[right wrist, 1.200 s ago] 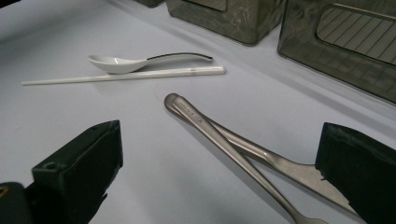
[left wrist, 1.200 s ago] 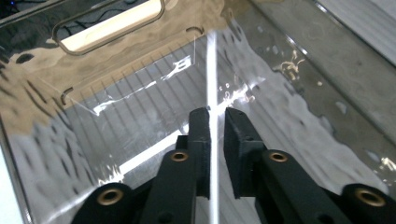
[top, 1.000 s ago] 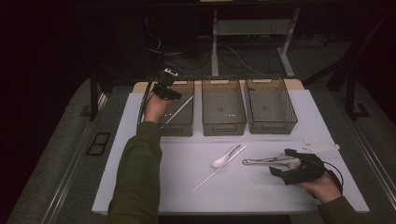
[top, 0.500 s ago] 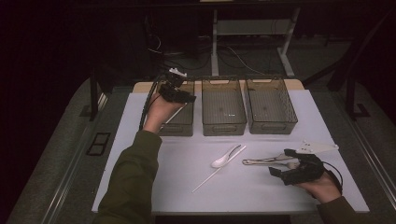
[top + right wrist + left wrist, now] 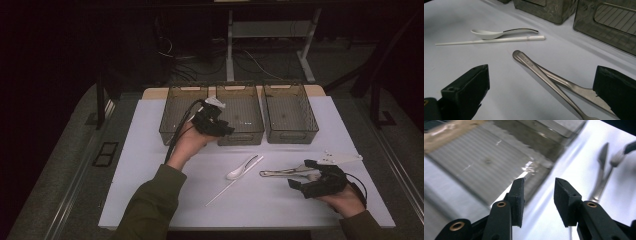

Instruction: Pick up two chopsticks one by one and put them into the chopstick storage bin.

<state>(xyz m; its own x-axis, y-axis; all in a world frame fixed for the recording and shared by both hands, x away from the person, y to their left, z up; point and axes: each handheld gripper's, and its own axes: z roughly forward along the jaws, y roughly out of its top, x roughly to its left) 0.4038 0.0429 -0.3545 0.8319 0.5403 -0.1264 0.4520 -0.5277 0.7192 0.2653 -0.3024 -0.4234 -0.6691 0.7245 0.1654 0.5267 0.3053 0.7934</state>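
Count of things on the white table

Three clear plastic bins (image 5: 240, 114) stand in a row. One white spoon (image 5: 243, 167), one white chopstick (image 5: 234, 181) and two metal utensils (image 5: 286, 172), a knife and a fork, lie before them. Two handheld grippers (image 5: 214, 121) are present.

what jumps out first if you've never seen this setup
Three clear bins stand in a row at the far edge of the white table. The left gripper hangs empty and open in front of the middle bin. On the table lie a white spoon and chopstick, with metal cutlery crossed just ahead of the open right gripper.
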